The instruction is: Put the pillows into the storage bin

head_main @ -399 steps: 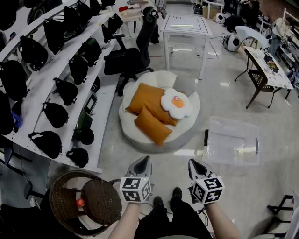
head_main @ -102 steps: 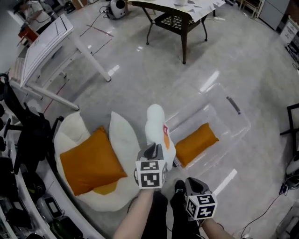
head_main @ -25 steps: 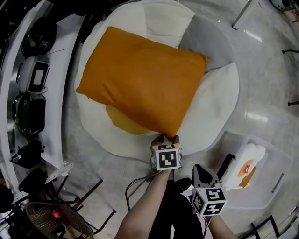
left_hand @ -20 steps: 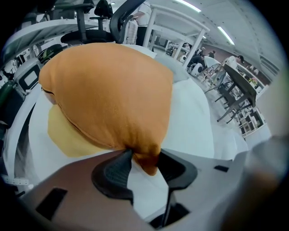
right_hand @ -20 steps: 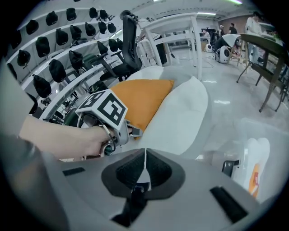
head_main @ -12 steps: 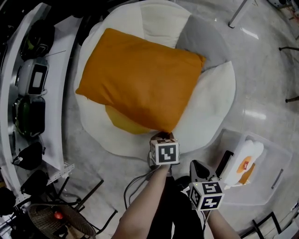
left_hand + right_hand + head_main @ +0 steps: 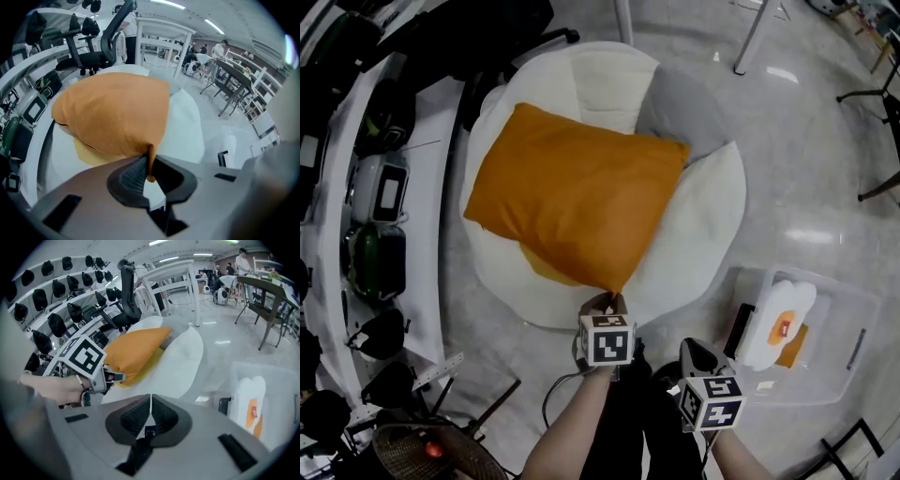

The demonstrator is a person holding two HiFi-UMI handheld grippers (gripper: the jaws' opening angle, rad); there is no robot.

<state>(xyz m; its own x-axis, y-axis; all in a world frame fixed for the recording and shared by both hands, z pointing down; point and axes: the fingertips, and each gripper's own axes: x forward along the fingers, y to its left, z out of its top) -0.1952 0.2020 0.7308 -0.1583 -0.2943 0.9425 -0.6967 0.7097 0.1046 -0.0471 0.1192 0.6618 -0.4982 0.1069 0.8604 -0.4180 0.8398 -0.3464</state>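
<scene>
The large orange pillow [image 7: 572, 211] lies on a white round floor cushion [image 7: 703, 216], with a yellow patch showing under its near edge. Its nearest corner is pinched in the left gripper [image 7: 607, 303], whose jaws have just been closing and now press on the fabric. The right gripper [image 7: 695, 351] hangs just to the right of it, over the floor [image 7: 806, 169], with its jaws together and nothing between them. Near it, at the right, stands the clear storage bin [image 7: 855, 323]. In the bin a fried-egg pillow [image 7: 778, 323] lies over a smaller orange pillow [image 7: 795, 343]. White shelves [image 7: 422, 272] with dark gear run along the left.
</scene>
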